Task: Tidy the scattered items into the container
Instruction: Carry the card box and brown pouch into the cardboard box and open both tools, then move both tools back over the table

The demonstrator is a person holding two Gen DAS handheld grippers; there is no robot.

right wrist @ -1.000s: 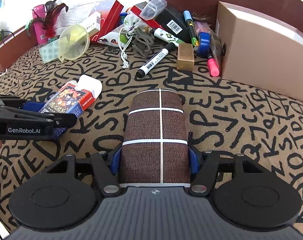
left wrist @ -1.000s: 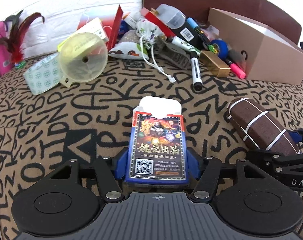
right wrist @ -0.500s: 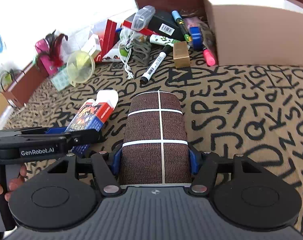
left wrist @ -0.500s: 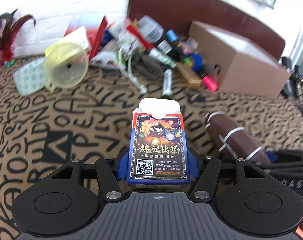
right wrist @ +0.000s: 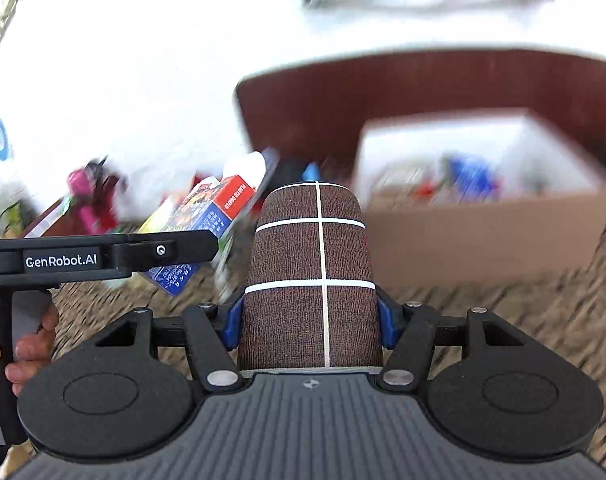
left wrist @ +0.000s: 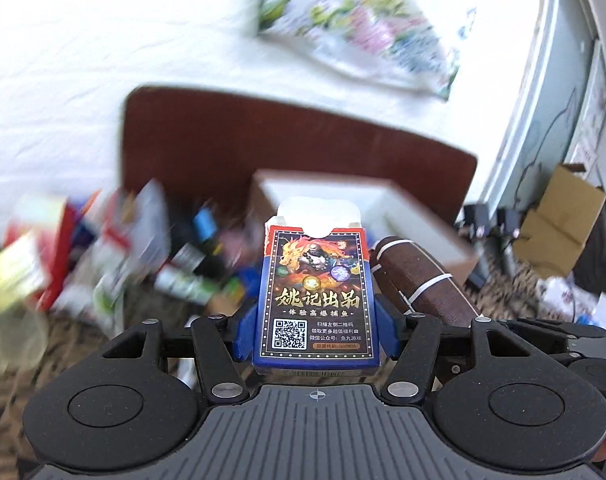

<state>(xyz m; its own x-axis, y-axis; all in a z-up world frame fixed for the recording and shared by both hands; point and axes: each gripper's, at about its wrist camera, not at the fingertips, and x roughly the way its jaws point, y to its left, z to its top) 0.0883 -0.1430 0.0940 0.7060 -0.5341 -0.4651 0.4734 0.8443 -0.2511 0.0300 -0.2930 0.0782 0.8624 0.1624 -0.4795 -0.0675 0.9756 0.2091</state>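
Grippers: two, both black with blue pads and round pivot discs in the lower part of each frame.
Left gripper (left wrist: 317,312): clamped on the card box, one blue pad pressed to each long side.
Right gripper (right wrist: 309,320): clamped on the brown case, blue pads tight against both flanks.
Card box (left wrist: 318,292): one, a flat rectangular carton, glossy, blue and red with a dragon picture, gold characters and a QR code; white tuck flap raised at its top; centre of the left view, and at centre left of the right view.
Brown case (right wrist: 313,276): one, a rounded oblong with a woven brown fabric surface crossed by thin white lines, three crosswise and one lengthwise; centre of the right view, seen also right of centre in the left view.
Container (right wrist: 483,216): one open cardboard box, brown outside, pale inside, upper right of the right view; blurred red and blue items lie inside, count unclear.
Scattered items (left wrist: 151,264): a blurred heap at mid left of the left view, too smeared to count.
Surface (right wrist: 503,320): brown cloth with black letter print.
Hand (right wrist: 27,344): one, fingers wrapped on the left gripper's handle, lower left of the right view.
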